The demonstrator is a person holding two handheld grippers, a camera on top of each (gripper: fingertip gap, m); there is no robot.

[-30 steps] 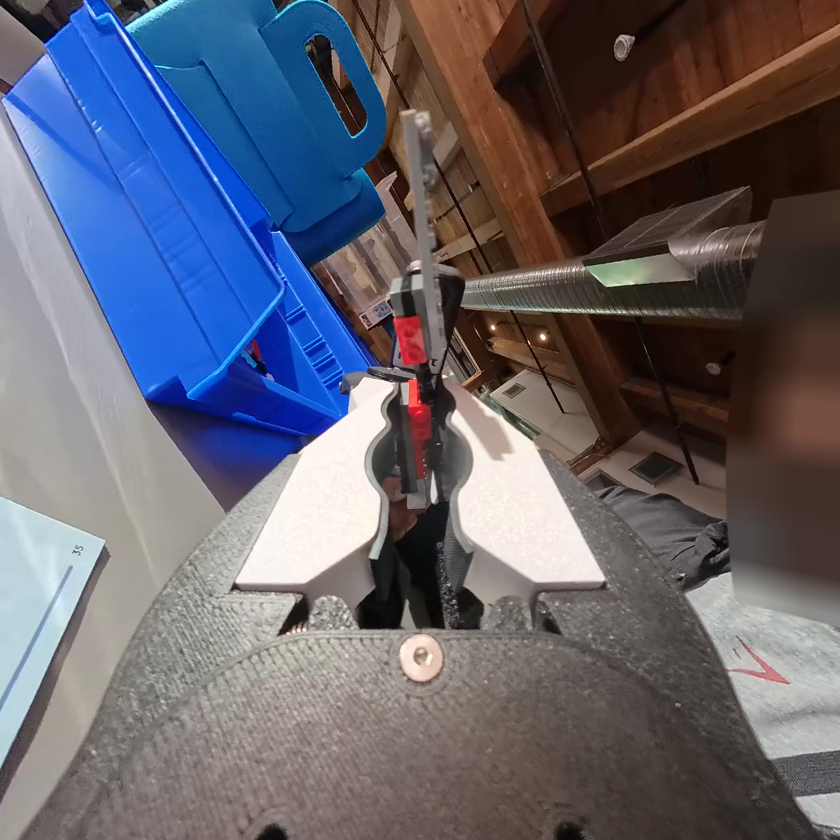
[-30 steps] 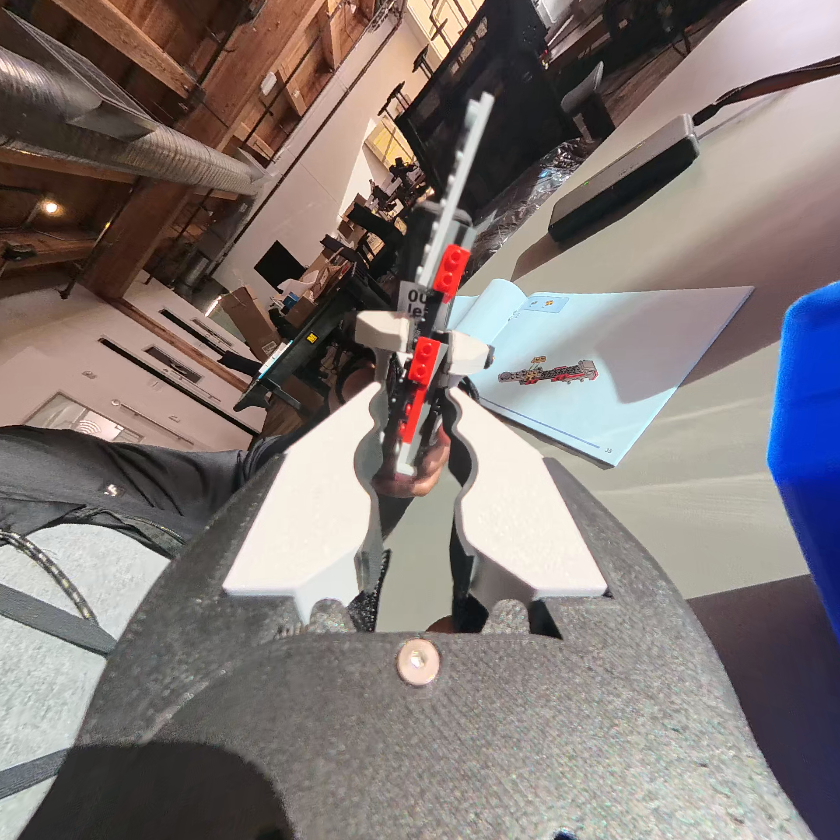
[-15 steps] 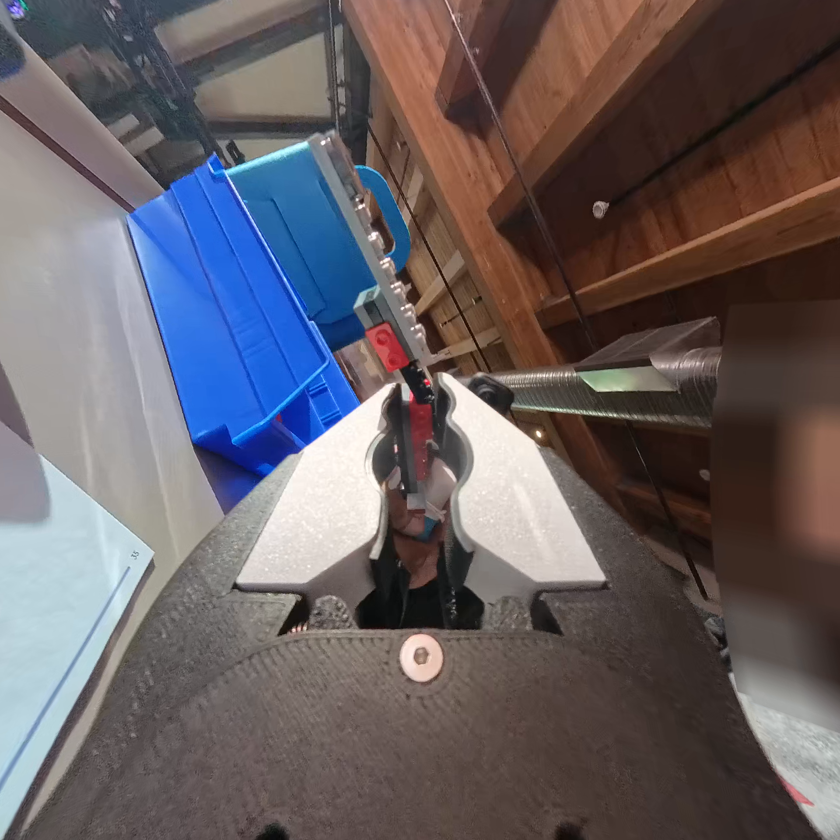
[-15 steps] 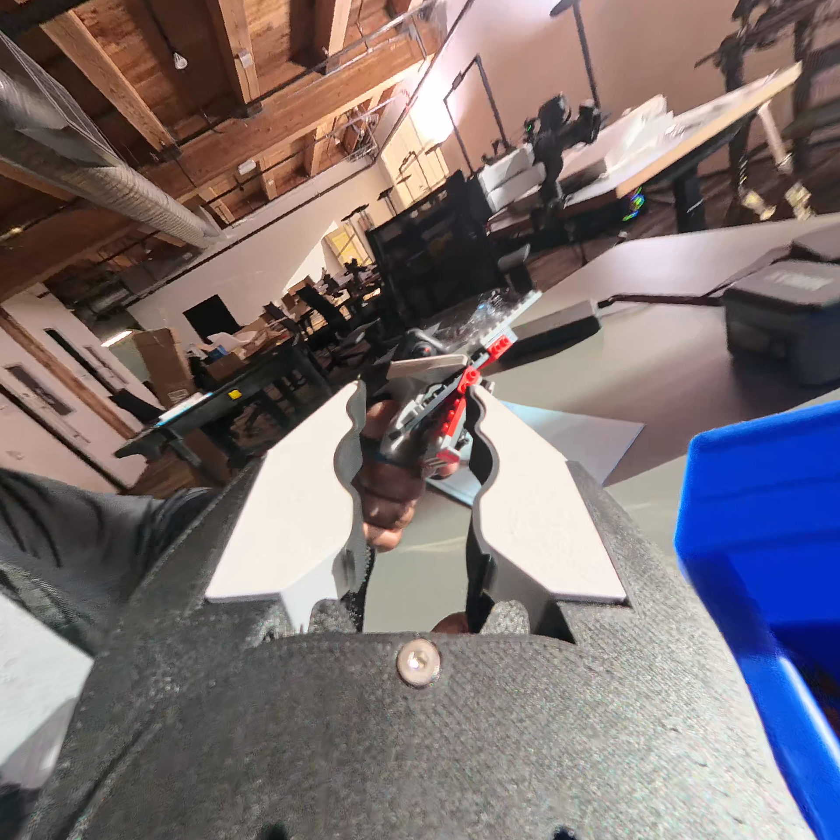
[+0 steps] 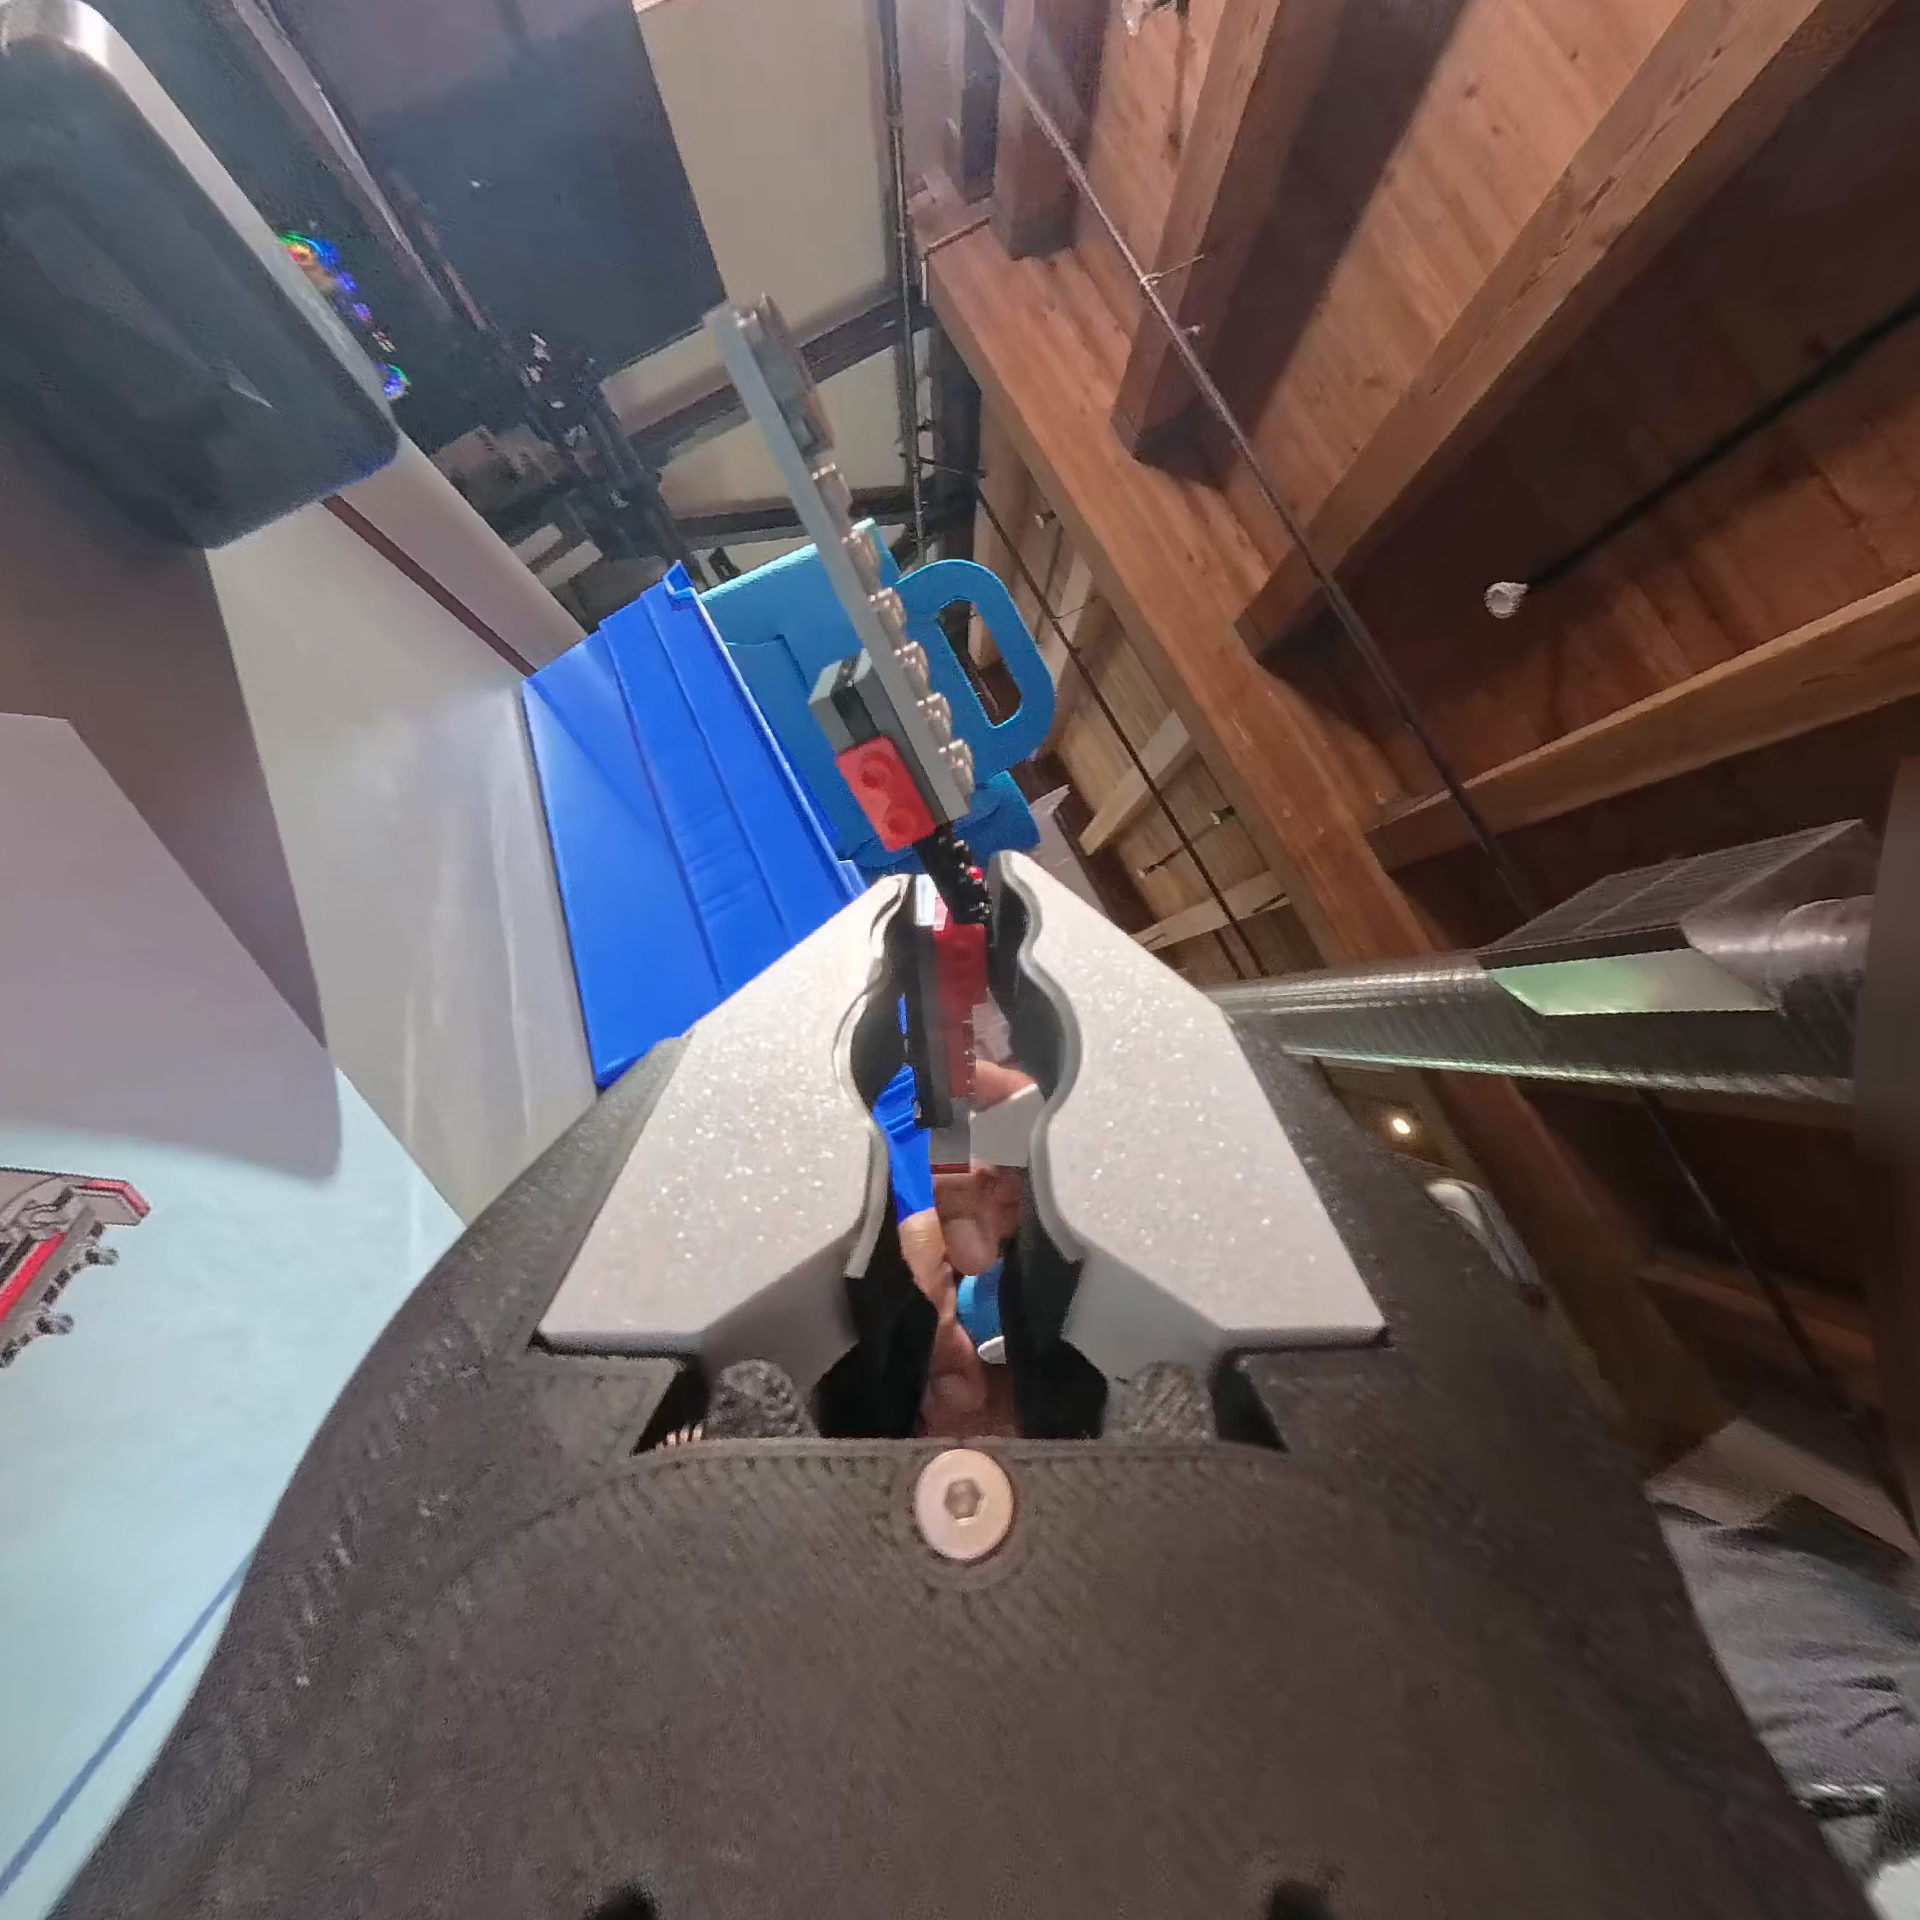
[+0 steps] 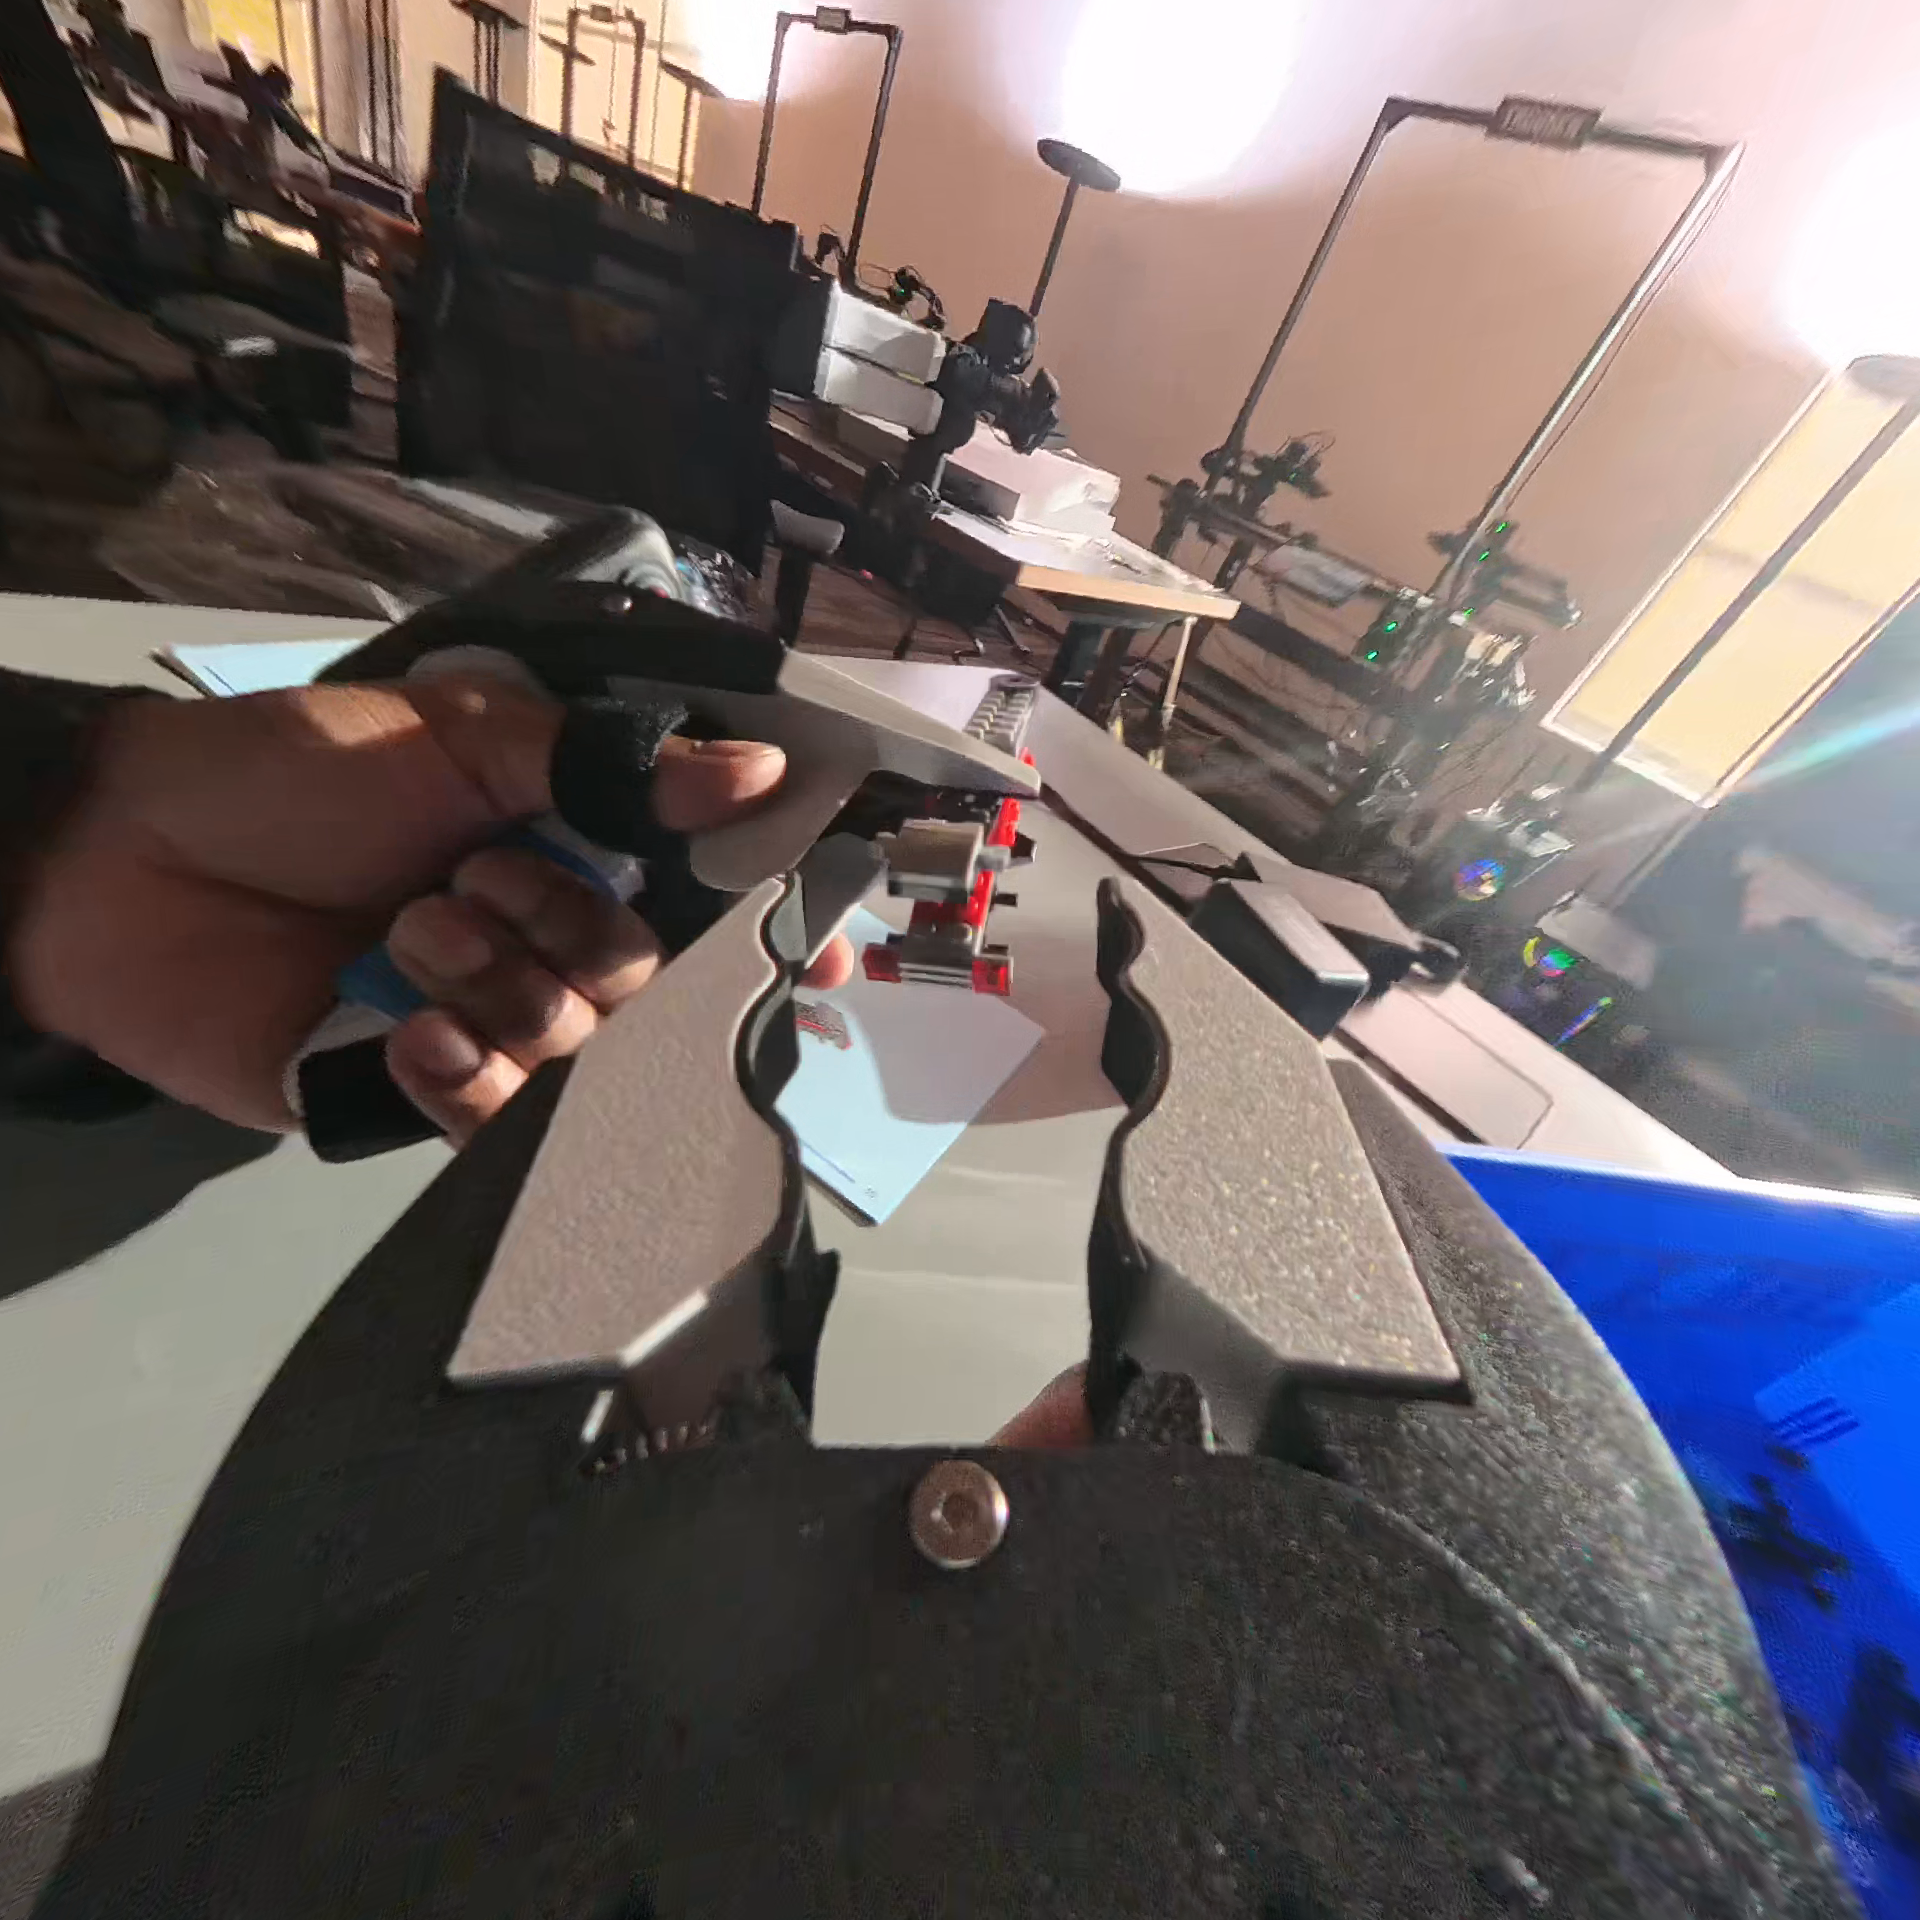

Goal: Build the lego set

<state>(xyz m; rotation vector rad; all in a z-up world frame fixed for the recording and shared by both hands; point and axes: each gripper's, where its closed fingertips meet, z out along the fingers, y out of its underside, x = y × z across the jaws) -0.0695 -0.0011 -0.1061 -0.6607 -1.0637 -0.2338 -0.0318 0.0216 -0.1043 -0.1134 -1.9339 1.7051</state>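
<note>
My left gripper (image 5: 961,894) is shut on the lego assembly (image 5: 883,727), a long grey studded plate with red and dark bricks that sticks out past the fingertips. In the right wrist view the left gripper (image 6: 997,790) shows side-on, held by a hand (image 6: 312,883), with the assembly (image 6: 945,935) hanging under its fingers. My right gripper (image 6: 945,904) is open and empty. Its fingertips stand on either side of the assembly's near end, apart from it.
The pale blue instruction booklet (image 6: 914,1070) lies on the grey table (image 6: 260,1299); it also shows in the left wrist view (image 5: 125,1455). A blue bin (image 6: 1714,1351) stands at the right, also in the left wrist view (image 5: 665,831). A black box (image 6: 1288,945) sits behind. Across from one pair of fingers to the other is roughly 5 cm.
My right gripper has opened, let go of the assembly and drawn back. The left gripper keeps hold of the assembly and has swung round with it.
</note>
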